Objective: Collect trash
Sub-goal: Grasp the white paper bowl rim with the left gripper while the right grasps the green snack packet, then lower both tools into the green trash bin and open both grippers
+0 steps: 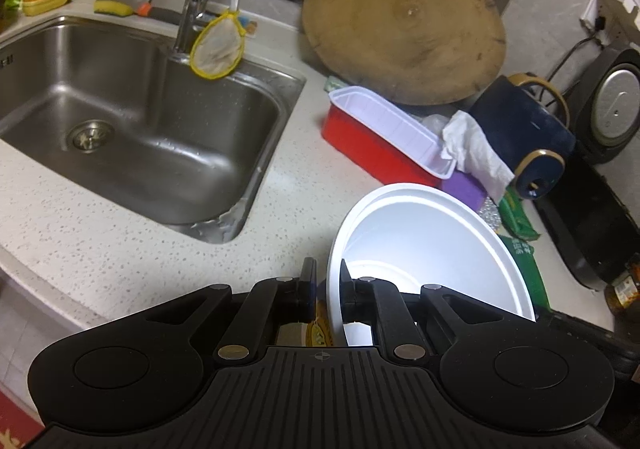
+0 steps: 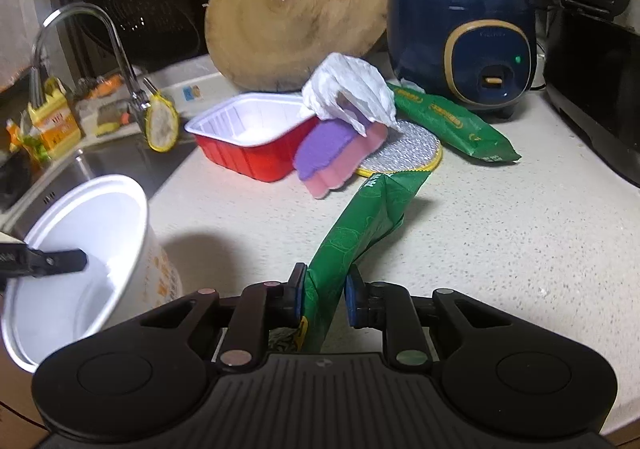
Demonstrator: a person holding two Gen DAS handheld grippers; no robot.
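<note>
Trash is spread over the speckled countertop (image 2: 500, 233) to the right of the steel sink (image 1: 132, 117), and two pieces of it are already in the grippers. The white paper cup (image 1: 424, 245) is held by the left gripper (image 1: 325, 289): its rim passes between the two fingers, one finger outside the wall and the other inside the mouth, and the fingers are drawn close together, pinching that thin wall. From the right wrist camera the same cup (image 2: 80, 249) shows tilted near the sink edge, with a black finger reaching into its open mouth.

The green wrapper (image 2: 352, 245) runs up from between the fingers of the right gripper (image 2: 325, 297). Its lower end lies against the blue pad on the left side; on the right side a narrow gap still shows between the wrapper and the pad, so the fingers stand narrowly apart around it rather than pressing it from both sides. The wrapper's far end rises clear of the counter, toward the silver scouring pad (image 2: 408, 145).

Further back lie the red tray with a white inside (image 2: 256, 137), a purple and pink sponge (image 2: 332, 153) leaning on it, a crumpled white tissue (image 2: 352, 89) on top of the sponge, and a second green packet (image 2: 452, 121) in front of the blue rice cooker (image 2: 464, 45). A round wooden board (image 2: 296, 9) leans against the wall behind them.
</note>
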